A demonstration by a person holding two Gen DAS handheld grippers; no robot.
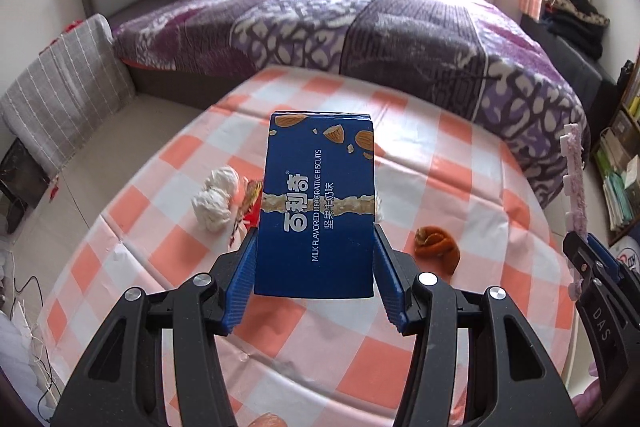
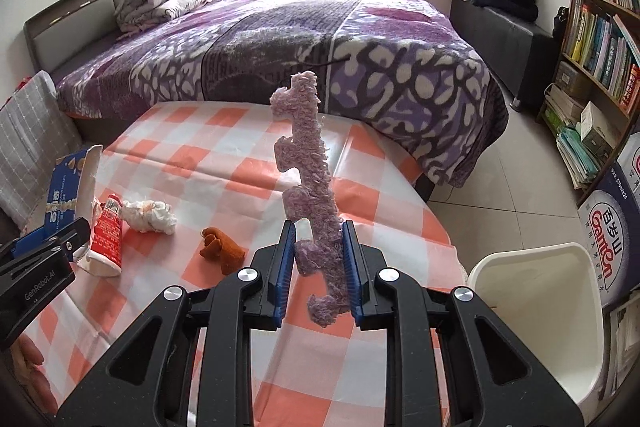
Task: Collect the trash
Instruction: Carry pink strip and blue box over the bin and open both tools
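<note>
My left gripper (image 1: 316, 239) is shut on a blue biscuit box (image 1: 316, 203) and holds it upright above the checked table (image 1: 312, 343). My right gripper (image 2: 318, 239) is shut on a purple fuzzy foam strip (image 2: 310, 163), held upright above the table; the strip also shows at the right edge of the left wrist view (image 1: 576, 187). On the table lie a crumpled white tissue (image 2: 150, 217), a red and white tube (image 2: 106, 235) and a brown orange peel (image 2: 222, 249). The box also shows in the right wrist view (image 2: 68, 187).
A white bin (image 2: 536, 311) stands on the floor to the right of the table. A bed with a purple blanket (image 2: 300, 39) lies behind the table. A bookshelf (image 2: 600, 39) and a Ganten carton (image 2: 612, 243) are at the right. A grey chair (image 1: 60, 95) is at the left.
</note>
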